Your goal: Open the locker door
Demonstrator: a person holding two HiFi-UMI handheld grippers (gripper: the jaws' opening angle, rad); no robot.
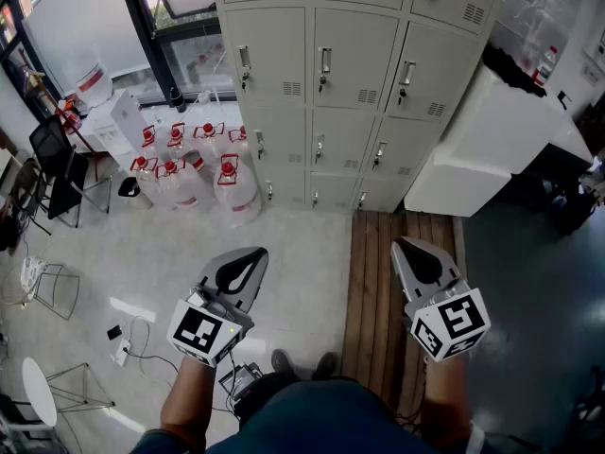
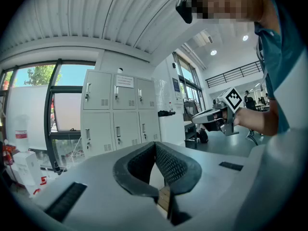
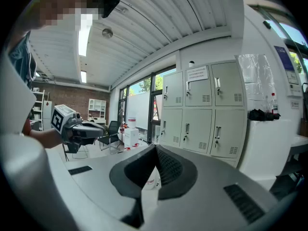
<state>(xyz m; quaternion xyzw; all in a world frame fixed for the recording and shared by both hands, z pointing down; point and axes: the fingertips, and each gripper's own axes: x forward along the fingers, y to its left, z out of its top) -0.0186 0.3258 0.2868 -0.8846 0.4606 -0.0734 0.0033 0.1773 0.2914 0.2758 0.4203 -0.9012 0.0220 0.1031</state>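
A bank of pale grey lockers (image 1: 326,74) with small metal handles stands ahead, all doors closed. It also shows in the left gripper view as lockers (image 2: 118,114) and in the right gripper view as lockers (image 3: 199,109). My left gripper (image 1: 255,252) is held low over the floor, well short of the lockers, its jaws shut (image 2: 155,144) with nothing between them. My right gripper (image 1: 401,242) is level with it on the right, over the wooden strip, tips together (image 3: 156,148) and holding nothing. Each gripper shows in the other's view.
Several water jugs with red caps (image 1: 194,164) stand on the floor left of the lockers. A white cabinet (image 1: 492,140) juts out at the right. A wooden floor strip (image 1: 378,282) leads to the lockers. Chairs (image 1: 57,159) and cables (image 1: 132,339) lie at the left.
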